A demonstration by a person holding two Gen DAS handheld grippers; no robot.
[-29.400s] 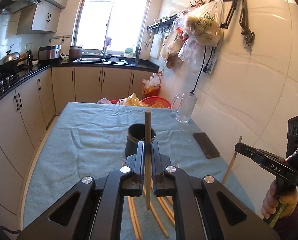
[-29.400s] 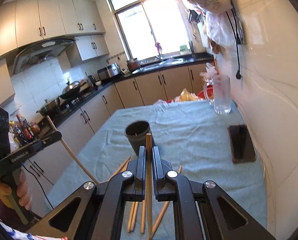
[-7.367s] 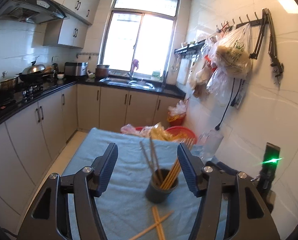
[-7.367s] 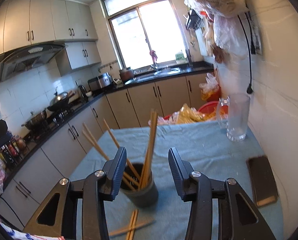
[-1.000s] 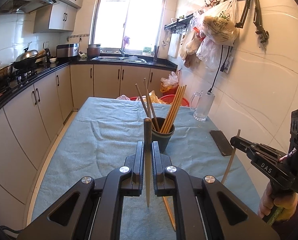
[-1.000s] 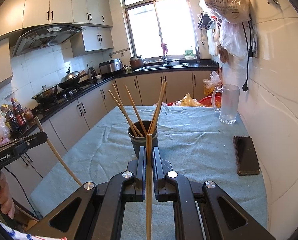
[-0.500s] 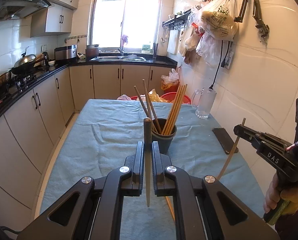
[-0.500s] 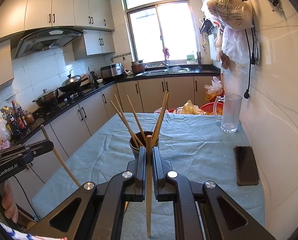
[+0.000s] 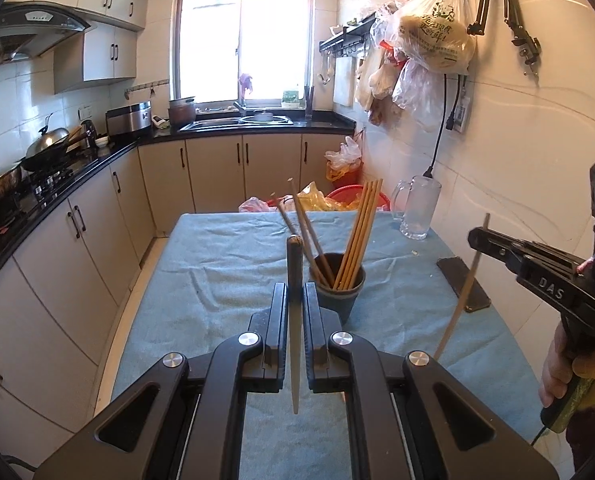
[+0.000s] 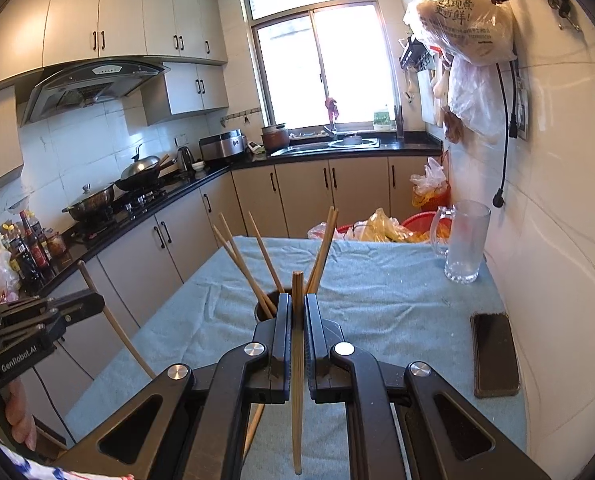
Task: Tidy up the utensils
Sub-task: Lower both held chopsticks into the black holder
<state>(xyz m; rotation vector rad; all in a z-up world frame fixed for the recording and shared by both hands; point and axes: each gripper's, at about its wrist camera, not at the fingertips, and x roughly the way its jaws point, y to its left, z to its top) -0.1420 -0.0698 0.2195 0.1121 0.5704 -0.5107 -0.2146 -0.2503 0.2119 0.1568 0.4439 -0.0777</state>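
A dark cup [image 9: 339, 294] stands mid-table on the blue cloth with several wooden chopsticks [image 9: 359, 232] leaning in it. My left gripper [image 9: 295, 292] is shut on one chopstick [image 9: 294, 344], held upright just short of the cup. My right gripper [image 10: 295, 304] is shut on another chopstick [image 10: 297, 380], also upright, with the cup [image 10: 263, 312] mostly hidden behind its fingers. Each gripper shows in the other's view: the right one [image 9: 477, 240] at the right with its chopstick [image 9: 463, 300], the left one [image 10: 97, 304] at the left. One more chopstick [image 10: 253, 428] lies on the cloth under my right gripper.
A glass mug [image 9: 415, 210] stands at the table's far right corner and a dark phone [image 9: 463, 284] lies by the tiled wall. Red basins and bags [image 9: 337, 200] sit beyond the far edge. Counters [image 9: 57, 184] with a stove run along the left.
Both grippers have risen a little and moved forward toward the cup, each still holding its chopstick. The cup sits lower and nearer in both views.
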